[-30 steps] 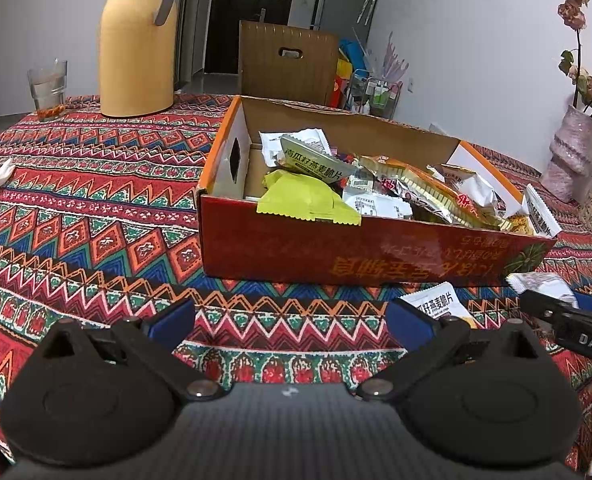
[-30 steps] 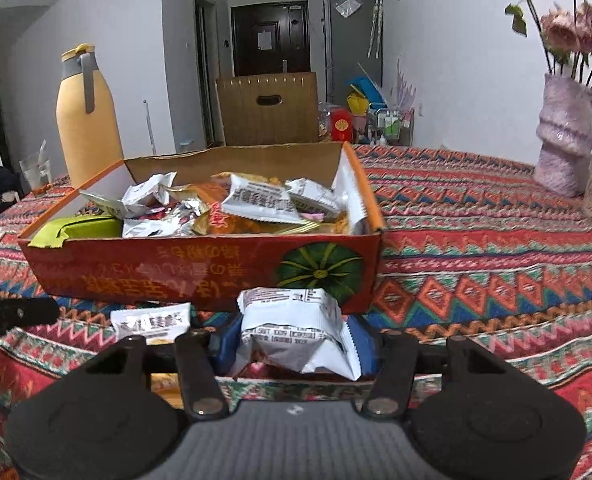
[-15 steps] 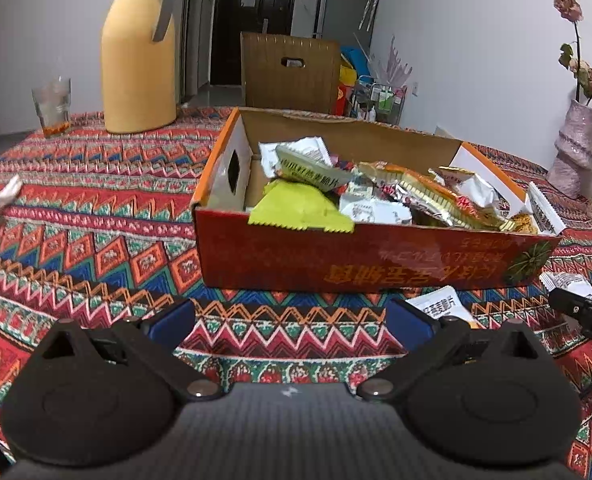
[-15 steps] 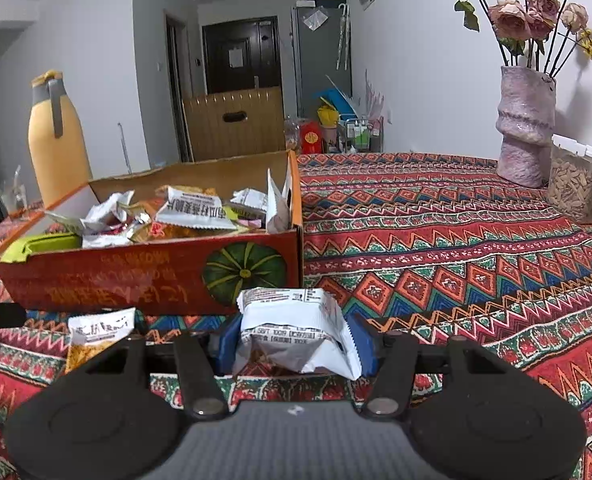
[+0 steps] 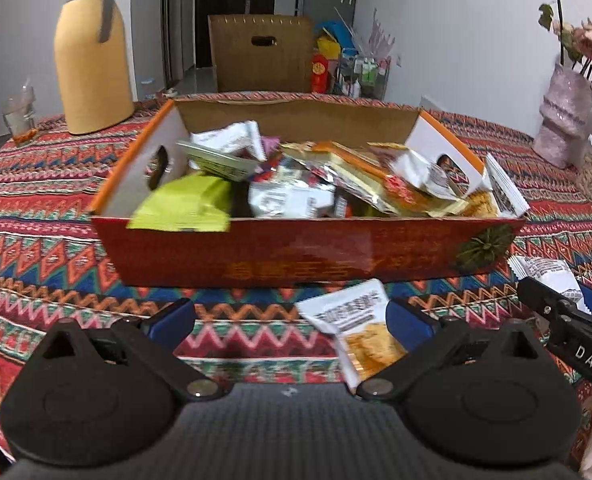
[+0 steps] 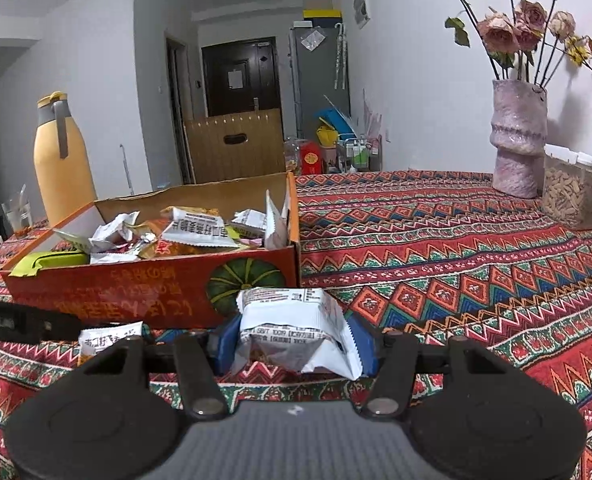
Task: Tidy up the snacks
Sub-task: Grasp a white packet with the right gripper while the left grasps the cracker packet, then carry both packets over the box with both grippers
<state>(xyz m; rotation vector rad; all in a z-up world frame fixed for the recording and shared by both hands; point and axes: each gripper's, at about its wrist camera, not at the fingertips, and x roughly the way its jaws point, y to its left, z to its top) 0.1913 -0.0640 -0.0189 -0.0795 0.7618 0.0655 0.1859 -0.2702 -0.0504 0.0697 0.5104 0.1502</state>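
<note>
Snacks mostly heaped inside red box [image 5: 296, 256]; right gripper [image 6: 296, 344] pinches white packet [image 6: 296, 328] just before its front wall; orange-printed packet [image 5: 356, 320] lies there between spread left gripper [image 5: 291, 316] jaws, both unboxed.

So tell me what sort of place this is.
Most likely a lived-in flat: a table under a patterned cloth, a tall fridge beside a dark entrance door, and a vase of dried roses.

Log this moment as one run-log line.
left tongs: open, by packet | right tongs: gripping white pack | box: full
</note>
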